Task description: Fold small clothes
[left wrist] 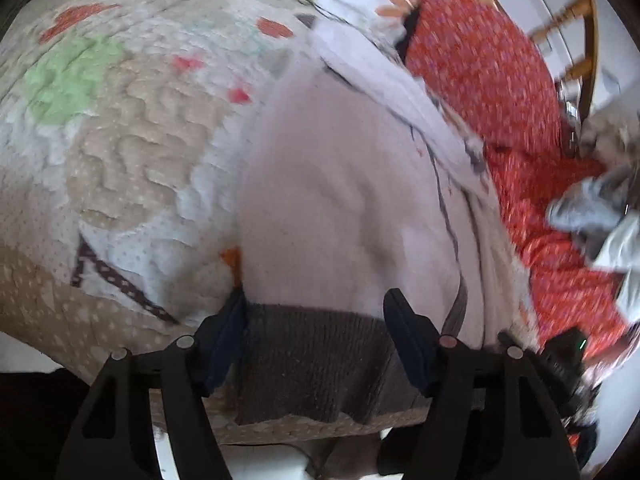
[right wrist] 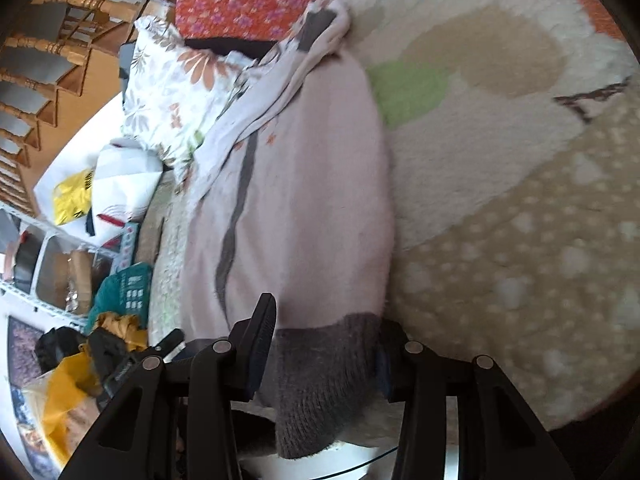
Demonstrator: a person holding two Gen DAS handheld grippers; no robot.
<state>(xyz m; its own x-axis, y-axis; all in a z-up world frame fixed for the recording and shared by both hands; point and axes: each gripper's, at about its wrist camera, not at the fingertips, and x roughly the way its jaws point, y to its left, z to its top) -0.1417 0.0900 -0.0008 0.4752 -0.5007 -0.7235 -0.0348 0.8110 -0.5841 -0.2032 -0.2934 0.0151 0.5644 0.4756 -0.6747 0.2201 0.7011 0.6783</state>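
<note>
A small pale pink fleece garment [left wrist: 340,200] with a grey ribbed hem [left wrist: 316,360] lies on a patterned quilt [left wrist: 132,140]. In the left wrist view my left gripper [left wrist: 316,320] is open, its fingers standing either side of the grey hem. In the right wrist view the same garment [right wrist: 312,184] stretches away from me, and my right gripper [right wrist: 324,344] is open with the grey hem [right wrist: 320,380] between its fingers. A sleeve with a grey cuff [right wrist: 316,28] lies bunched at the far end.
A red floral cloth [left wrist: 492,80] and a wooden chair [left wrist: 576,12] lie beyond the garment. A floral pillow [right wrist: 176,92], bags [right wrist: 76,196] and shelves with clutter [right wrist: 60,280] are at the quilt's left side. The quilt's edge [left wrist: 304,424] runs just under the grippers.
</note>
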